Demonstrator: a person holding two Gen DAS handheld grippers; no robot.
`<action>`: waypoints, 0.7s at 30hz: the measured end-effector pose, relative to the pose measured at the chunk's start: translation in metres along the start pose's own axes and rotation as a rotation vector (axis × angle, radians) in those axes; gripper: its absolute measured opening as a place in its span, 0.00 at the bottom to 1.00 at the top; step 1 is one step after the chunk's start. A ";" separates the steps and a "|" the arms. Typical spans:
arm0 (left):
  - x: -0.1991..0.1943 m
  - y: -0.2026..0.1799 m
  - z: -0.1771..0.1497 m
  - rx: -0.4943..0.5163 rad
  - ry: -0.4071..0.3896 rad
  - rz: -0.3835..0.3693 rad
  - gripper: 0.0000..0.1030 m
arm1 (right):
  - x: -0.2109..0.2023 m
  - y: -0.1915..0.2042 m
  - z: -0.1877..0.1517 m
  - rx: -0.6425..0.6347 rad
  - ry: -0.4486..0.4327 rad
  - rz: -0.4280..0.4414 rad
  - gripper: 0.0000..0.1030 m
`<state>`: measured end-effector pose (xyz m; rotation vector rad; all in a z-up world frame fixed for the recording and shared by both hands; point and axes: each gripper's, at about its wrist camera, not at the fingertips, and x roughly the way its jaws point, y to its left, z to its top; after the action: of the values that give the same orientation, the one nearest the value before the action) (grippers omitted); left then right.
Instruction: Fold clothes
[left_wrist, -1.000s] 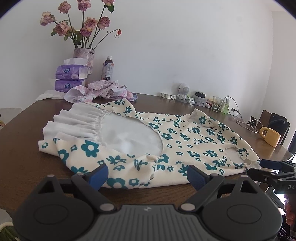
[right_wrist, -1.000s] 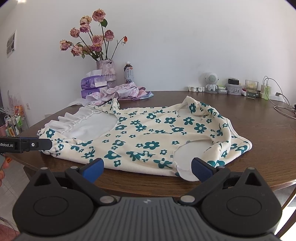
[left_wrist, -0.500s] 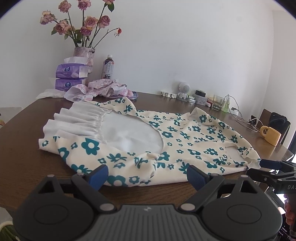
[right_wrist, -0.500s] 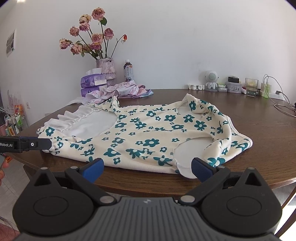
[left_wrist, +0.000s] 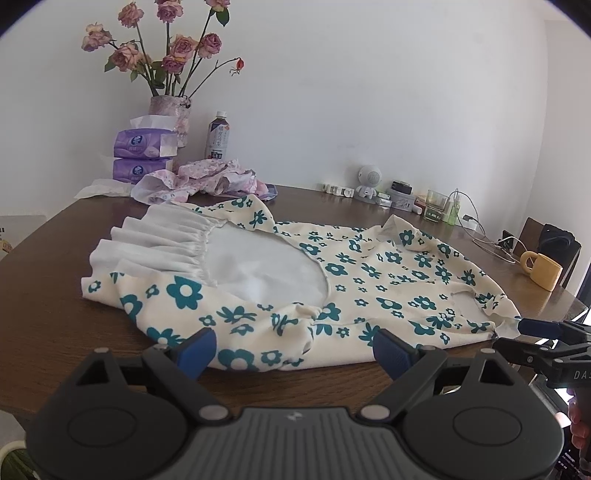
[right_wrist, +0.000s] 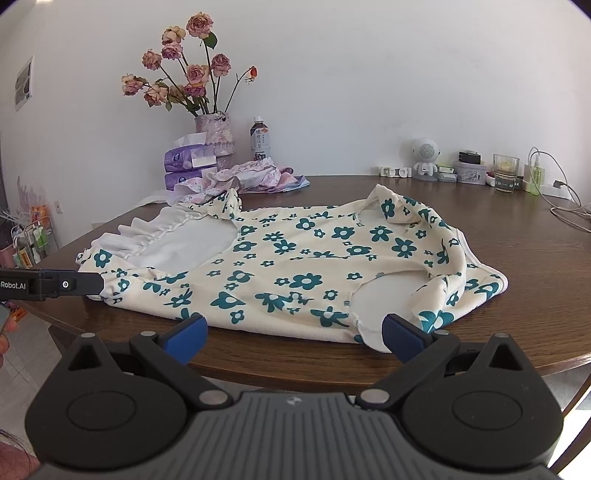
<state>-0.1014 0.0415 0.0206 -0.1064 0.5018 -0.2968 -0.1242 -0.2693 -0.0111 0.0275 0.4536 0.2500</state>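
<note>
A cream garment with teal flowers (left_wrist: 369, 291) (right_wrist: 295, 266) lies spread on the brown wooden table (left_wrist: 48, 314) (right_wrist: 546, 266), its white ruffled hem (left_wrist: 155, 243) toward the left. My left gripper (left_wrist: 295, 350) stands open just before the garment's near edge, nothing between its blue pads. My right gripper (right_wrist: 291, 338) is also open at the near edge, its right pad (right_wrist: 402, 336) close to a sleeve opening. Each gripper shows at the side of the other's view.
At the back stand a vase of dried roses (left_wrist: 170, 110), tissue packs (left_wrist: 142, 155), a bottle (left_wrist: 218, 136), and a crumpled pink garment (left_wrist: 207, 181). A yellow mug (left_wrist: 541, 269), cables (right_wrist: 565, 206), a small white robot figure (right_wrist: 424, 155) and jars line the far right.
</note>
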 end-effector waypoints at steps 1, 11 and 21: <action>0.000 0.000 0.000 0.001 0.001 0.000 0.89 | 0.000 0.000 0.000 0.000 0.000 0.000 1.00; 0.001 0.000 0.000 0.002 0.004 0.003 0.89 | 0.000 -0.001 -0.001 0.000 0.005 -0.002 1.00; 0.001 0.001 0.001 0.001 0.005 0.005 0.89 | -0.001 -0.002 0.000 -0.005 0.005 -0.011 1.00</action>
<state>-0.1001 0.0427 0.0207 -0.1038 0.5073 -0.2923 -0.1246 -0.2712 -0.0113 0.0196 0.4577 0.2408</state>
